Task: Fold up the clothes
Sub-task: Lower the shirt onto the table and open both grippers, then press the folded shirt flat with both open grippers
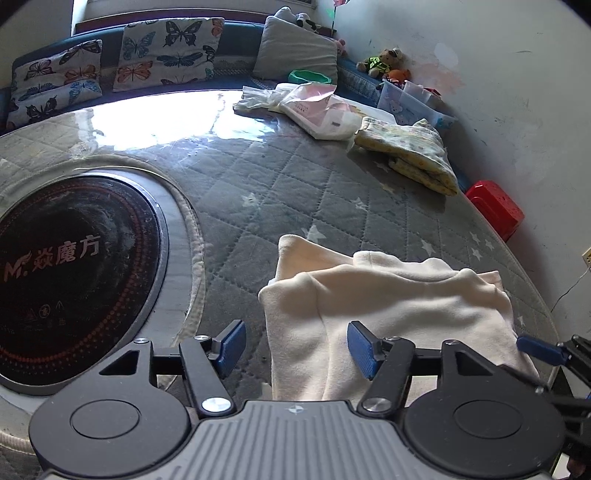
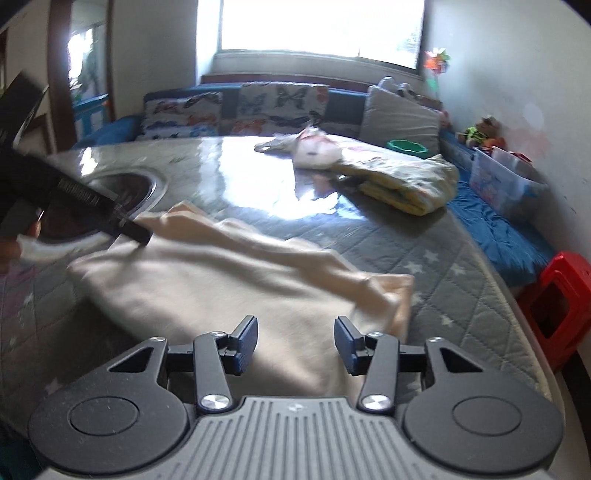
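A cream garment (image 1: 388, 314) is lying folded on the quilted surface (image 1: 295, 184), right of the round cooktop (image 1: 74, 266), as the left hand-held gripper (image 1: 295, 347) and right hand-held gripper (image 2: 295, 343) are hovering over it, both spread and gripping nothing.

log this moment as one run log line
task: fold clothes | left gripper: open, empty | right gripper: open, empty | cream fleece garment: partly folded, flat on grey quilted star-print table cover

bright window (image 2: 317, 29), white wall (image 1: 517, 92), blue sofa (image 2: 343, 105)
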Motion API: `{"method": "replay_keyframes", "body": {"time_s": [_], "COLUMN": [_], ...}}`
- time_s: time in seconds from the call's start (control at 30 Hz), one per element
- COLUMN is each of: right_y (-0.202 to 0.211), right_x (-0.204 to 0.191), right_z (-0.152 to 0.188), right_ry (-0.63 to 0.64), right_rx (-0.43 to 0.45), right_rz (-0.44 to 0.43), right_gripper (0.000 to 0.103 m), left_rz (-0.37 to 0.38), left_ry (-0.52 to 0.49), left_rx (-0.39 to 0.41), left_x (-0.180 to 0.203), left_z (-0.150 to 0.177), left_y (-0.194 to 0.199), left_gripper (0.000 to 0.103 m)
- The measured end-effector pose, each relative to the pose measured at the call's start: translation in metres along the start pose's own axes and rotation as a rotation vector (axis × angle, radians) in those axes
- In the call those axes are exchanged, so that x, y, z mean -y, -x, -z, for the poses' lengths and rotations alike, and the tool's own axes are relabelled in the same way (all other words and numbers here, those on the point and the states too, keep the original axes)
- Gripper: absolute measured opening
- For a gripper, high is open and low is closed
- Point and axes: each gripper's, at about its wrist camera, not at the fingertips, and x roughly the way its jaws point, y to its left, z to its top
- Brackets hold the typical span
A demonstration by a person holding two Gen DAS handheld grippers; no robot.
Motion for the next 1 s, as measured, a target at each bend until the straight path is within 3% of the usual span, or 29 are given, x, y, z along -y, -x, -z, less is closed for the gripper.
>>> {"method": "replay_keyframes", "body": {"time_s": [0.33, 1.0], "right_y": [0.012, 0.014], "right_x": [-0.01, -0.024], "right_z": [0.005, 0.014], "right_ry": [0.014, 0.016], "right_rx": [0.027, 0.036], "right_rz": [0.003, -0.008], "right_gripper": [0.051, 0.051], "left_rz": [0.028, 0.035], "left_ry": [-0.094, -0.247], "left_rx": [0.068, 0.037], "left_x": [0.029, 0.06], "left_z": [0.006, 0.051], "left_y": [0.024, 0.013], "left_gripper": [0.066, 0.068]}}
